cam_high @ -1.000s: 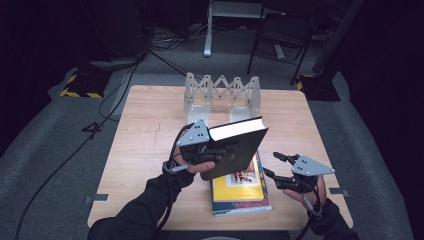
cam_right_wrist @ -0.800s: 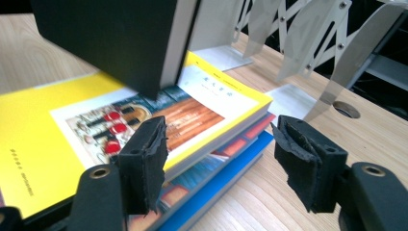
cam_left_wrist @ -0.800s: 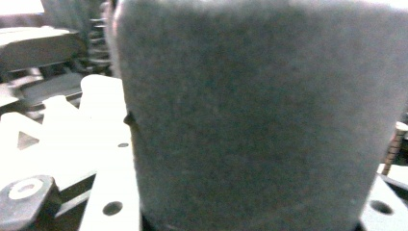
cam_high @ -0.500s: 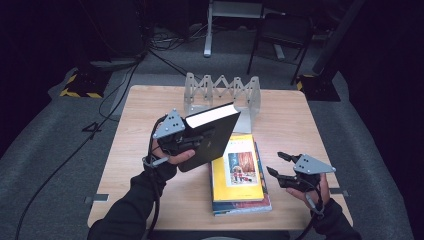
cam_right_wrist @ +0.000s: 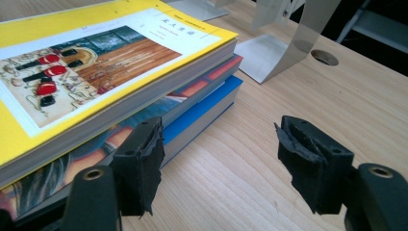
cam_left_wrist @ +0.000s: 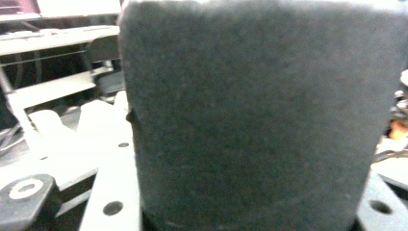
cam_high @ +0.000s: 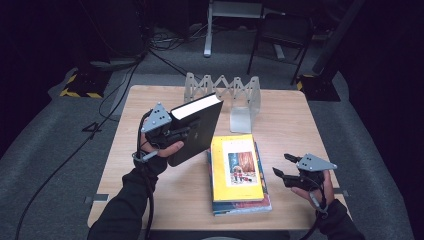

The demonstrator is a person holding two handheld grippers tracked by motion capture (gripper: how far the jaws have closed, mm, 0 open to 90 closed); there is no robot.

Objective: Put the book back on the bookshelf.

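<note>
My left gripper [cam_high: 181,134] is shut on a thick black book [cam_high: 197,127], holding it tilted above the left half of the table. The book's dark cover [cam_left_wrist: 250,115] blocks most of the left gripper view. A stack of books with a yellow one [cam_high: 236,167] on top lies flat at the table's front middle. In the right gripper view the yellow cover [cam_right_wrist: 96,62] rests on a red and a blue book. My right gripper [cam_high: 284,165] [cam_right_wrist: 219,144] is open just right of the stack, low over the wood. Its jaws have just opened a little with nothing between them.
A white zigzag book rack [cam_high: 222,90] stands at the back of the wooden table [cam_high: 190,200]. Its metal end plate [cam_high: 241,120] [cam_right_wrist: 269,53] lies just behind the stack. Cables run over the dark floor at the left, and a chair [cam_high: 280,30] stands behind the table.
The left gripper has carried the black book off the stack, to the left and toward the rack, uncovering the yellow book. The right gripper has sunk a little beside the stack.
</note>
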